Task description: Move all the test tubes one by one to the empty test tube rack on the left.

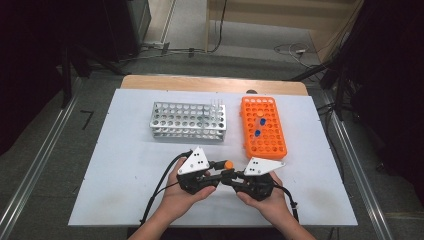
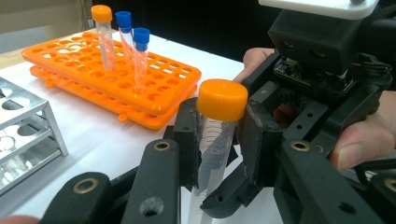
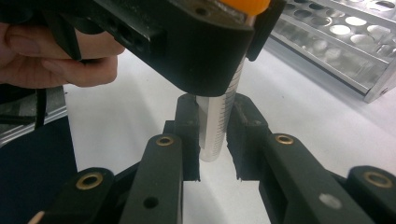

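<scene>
A clear graduated tube with an orange screw cap is held upright between both grippers, just above the white table near its front edge. My left gripper is shut on the tube just under the cap. My right gripper is shut on the tube's lower body, with the tube's tip hanging free below its pads. In the high view the left gripper and the right gripper meet tip to tip, each in a hand.
An orange tube rack stands at the back right, holding two blue-capped tubes and one orange-capped tube. A metal rack stands at the back centre. Cables trail from both grippers toward the front edge.
</scene>
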`<action>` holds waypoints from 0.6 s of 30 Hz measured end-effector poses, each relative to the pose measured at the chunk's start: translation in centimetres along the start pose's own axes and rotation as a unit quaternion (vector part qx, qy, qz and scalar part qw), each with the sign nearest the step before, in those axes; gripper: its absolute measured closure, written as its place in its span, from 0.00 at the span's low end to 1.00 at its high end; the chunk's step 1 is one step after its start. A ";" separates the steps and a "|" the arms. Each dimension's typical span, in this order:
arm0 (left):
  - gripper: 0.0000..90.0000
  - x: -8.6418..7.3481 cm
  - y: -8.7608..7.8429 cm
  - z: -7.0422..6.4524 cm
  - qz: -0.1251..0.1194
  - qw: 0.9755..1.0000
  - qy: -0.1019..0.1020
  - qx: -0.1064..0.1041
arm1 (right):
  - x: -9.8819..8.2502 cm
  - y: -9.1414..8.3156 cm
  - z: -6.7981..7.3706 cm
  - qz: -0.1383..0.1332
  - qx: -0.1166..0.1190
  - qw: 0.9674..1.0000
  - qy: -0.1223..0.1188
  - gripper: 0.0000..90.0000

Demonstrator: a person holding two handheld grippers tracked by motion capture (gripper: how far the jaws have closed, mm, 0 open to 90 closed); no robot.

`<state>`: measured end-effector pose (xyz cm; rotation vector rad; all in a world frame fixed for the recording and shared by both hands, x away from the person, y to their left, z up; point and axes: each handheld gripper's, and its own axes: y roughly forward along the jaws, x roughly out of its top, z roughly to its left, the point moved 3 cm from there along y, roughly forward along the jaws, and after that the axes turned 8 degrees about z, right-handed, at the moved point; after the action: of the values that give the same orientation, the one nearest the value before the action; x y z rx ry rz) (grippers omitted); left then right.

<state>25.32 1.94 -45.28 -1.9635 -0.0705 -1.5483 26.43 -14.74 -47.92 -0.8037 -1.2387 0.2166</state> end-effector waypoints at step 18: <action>0.79 0.2 -0.9 0.6 -0.018 1.000 -0.008 0.011 | -0.2 -0.8 -0.3 -0.020 0.006 1.000 -0.007 0.59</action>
<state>25.48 2.88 -44.78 -1.9681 -0.1302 -1.5493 26.41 -15.52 -47.60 -0.7675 -1.2642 0.1973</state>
